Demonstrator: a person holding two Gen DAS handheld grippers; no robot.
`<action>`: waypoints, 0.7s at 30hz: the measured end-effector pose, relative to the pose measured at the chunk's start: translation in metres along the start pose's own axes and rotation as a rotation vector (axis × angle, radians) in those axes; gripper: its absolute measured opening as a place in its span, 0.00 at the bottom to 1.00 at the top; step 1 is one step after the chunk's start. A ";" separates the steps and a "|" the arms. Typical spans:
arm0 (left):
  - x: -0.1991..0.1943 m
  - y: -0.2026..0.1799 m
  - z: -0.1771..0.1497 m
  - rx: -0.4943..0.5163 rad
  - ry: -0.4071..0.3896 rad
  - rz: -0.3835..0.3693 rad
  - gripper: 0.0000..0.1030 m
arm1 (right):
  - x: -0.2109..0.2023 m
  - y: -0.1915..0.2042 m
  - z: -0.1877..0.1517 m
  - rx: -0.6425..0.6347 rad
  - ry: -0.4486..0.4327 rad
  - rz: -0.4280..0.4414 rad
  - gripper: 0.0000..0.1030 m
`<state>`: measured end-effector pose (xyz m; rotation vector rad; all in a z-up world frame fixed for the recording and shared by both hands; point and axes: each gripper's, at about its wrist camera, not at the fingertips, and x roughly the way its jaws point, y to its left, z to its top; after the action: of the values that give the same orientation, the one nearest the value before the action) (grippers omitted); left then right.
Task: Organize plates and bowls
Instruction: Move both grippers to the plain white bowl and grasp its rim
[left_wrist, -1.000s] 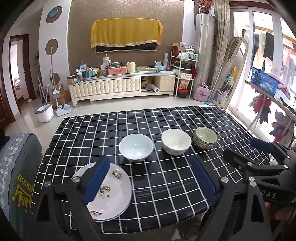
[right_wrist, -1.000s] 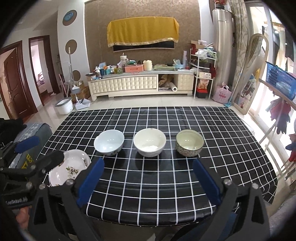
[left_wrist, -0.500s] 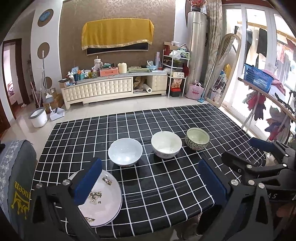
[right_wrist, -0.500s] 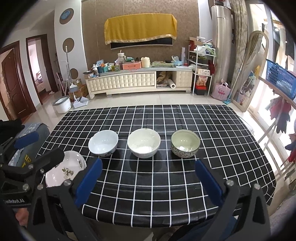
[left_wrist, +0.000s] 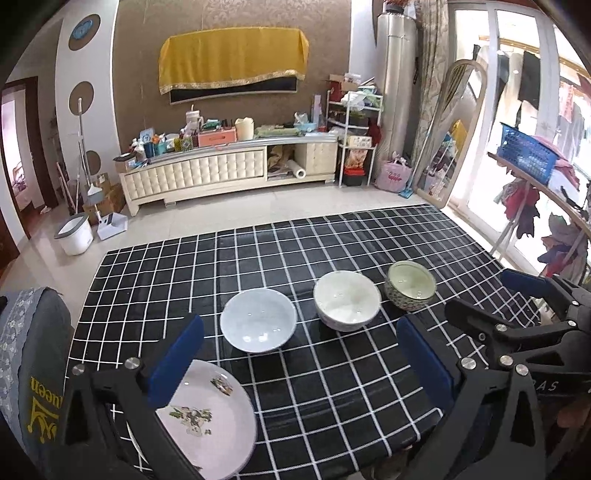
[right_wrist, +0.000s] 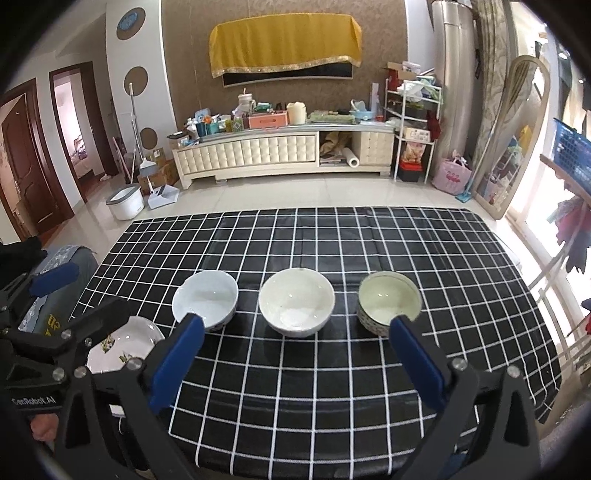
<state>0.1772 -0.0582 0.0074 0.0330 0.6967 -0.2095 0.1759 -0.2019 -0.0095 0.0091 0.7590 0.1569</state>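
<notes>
Both grippers have drawn back and risen since a second ago, leaving the white floral plate (left_wrist: 207, 417) lying at the near left edge of the black grid-patterned tablecloth (right_wrist: 332, 387). Left gripper (left_wrist: 299, 365) and right gripper (right_wrist: 295, 362) hover empty, jaws wide apart. Beyond stand the pale-blue bowl (right_wrist: 205, 303), cream bowl (right_wrist: 296, 305) and green patterned bowl (right_wrist: 389, 302), apart in a row. Nesting bowls probably comes next: grip one rim squarely and lower gently.

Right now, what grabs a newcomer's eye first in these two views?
The black checked tablecloth fills both views, with three bowls in a row across its middle: pale blue bowl, white bowl, patterned bowl. A flowered plate lies at the near left corner. Both the left claw and right claw are open, holding nothing.
</notes>
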 end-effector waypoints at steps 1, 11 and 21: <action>0.004 0.003 0.002 -0.001 0.005 0.007 1.00 | 0.002 0.001 0.002 -0.003 0.003 0.003 0.99; 0.045 0.041 0.022 -0.062 0.061 -0.013 1.00 | 0.054 0.016 0.022 -0.020 0.061 0.056 0.99; 0.112 0.077 0.024 -0.085 0.165 0.029 1.00 | 0.126 0.030 0.025 -0.048 0.172 0.079 0.99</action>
<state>0.2911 -0.0054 -0.0491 -0.0213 0.8682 -0.1497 0.2791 -0.1529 -0.0756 -0.0204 0.9269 0.2535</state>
